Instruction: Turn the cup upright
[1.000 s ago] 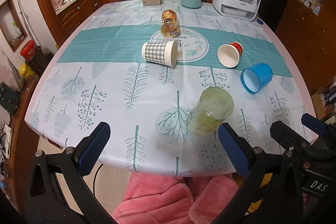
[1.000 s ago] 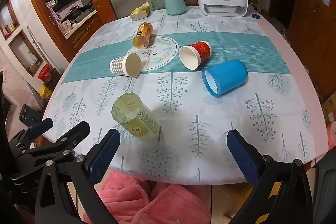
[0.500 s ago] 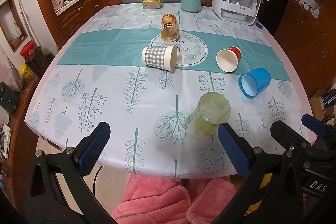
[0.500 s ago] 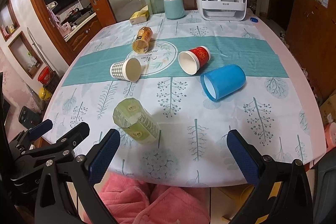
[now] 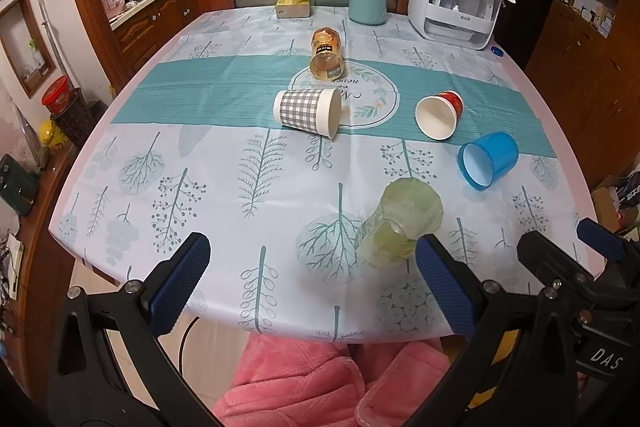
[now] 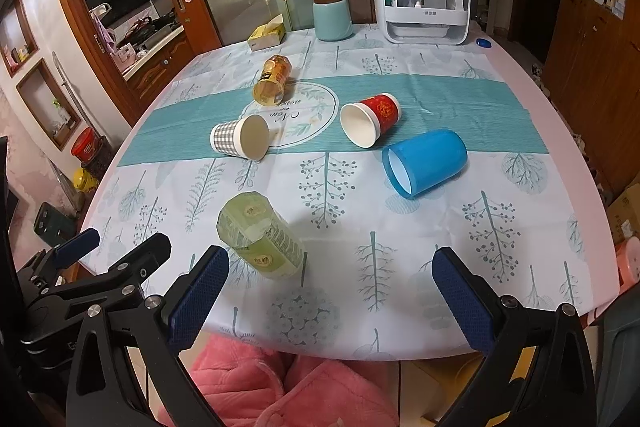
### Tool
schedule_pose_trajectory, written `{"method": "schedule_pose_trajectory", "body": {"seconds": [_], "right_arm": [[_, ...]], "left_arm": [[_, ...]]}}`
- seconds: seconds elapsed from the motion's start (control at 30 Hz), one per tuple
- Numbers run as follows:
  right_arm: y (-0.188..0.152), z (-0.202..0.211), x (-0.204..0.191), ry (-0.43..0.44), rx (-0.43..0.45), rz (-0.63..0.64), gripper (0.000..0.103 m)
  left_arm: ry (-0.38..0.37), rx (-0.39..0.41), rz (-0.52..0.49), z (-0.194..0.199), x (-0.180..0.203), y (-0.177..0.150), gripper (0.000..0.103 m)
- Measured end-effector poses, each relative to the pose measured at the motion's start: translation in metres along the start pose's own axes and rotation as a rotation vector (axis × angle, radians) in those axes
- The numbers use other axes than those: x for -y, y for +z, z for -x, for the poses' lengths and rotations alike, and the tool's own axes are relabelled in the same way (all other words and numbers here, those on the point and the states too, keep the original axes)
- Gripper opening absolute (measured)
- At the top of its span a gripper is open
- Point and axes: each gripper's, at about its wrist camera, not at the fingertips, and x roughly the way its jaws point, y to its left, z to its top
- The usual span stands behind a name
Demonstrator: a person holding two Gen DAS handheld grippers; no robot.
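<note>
Both grippers have drawn back slightly from the surface (image 6: 440, 239), cups unmoved.
Left gripper (image 5: 312, 283) and right gripper (image 6: 330, 291) gape wide, empty; the tipped green cup (image 6: 260, 235) lies just ahead between them.

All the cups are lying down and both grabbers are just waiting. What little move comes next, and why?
Probably ease the right gripper forward toward the blue cup. That cup lies on its side, mouth toward the camera, apart from the red cup, roughly ahead of this gripper's open jaws. Both grippers are empty and back at the table's near edge, so nothing can be turned upright until one closes in.
</note>
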Motion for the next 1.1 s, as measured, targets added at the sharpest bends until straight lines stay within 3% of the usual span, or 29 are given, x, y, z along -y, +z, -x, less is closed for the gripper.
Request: {"method": "schedule_pose_trajectory", "body": {"seconds": [1.1], "right_arm": [[-0.003, -0.016, 0.002, -0.017, -0.027, -0.006, 0.102]], "left_arm": [[0.005, -0.030, -0.005, -0.018, -0.004, -0.003, 0.102]]}}
